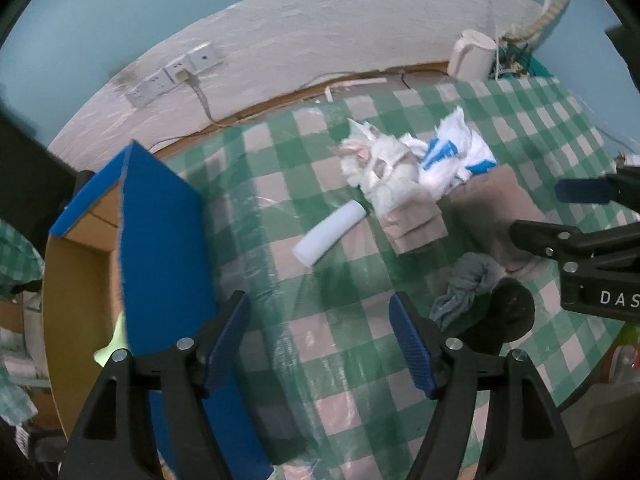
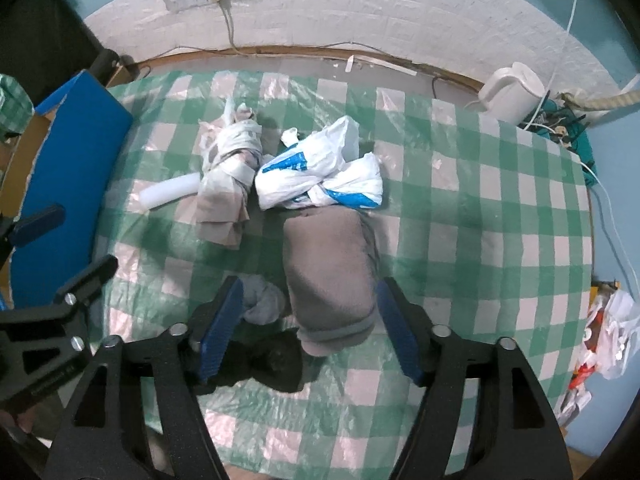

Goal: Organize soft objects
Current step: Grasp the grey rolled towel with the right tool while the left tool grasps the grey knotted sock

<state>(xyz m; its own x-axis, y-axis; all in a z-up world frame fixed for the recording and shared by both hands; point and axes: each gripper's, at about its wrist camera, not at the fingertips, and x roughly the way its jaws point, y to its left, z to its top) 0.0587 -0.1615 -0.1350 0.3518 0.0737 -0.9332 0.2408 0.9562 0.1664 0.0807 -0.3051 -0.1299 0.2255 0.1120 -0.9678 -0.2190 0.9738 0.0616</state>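
Soft objects lie loose on the checked tabletop (image 2: 480,208); none shows inside the blue-flapped cardboard box (image 1: 160,216) at its left edge, so sorting looks barely begun. Count: one rolled brown cloth (image 2: 328,276), one grey rag (image 2: 262,300), one black bundle (image 2: 276,364), two knotted plastic bags (image 2: 320,176), one white roll (image 1: 330,234). Left gripper (image 1: 320,344) open over bare cloth; right gripper (image 2: 310,324) open, jaws straddling the brown cloth, not pressing.
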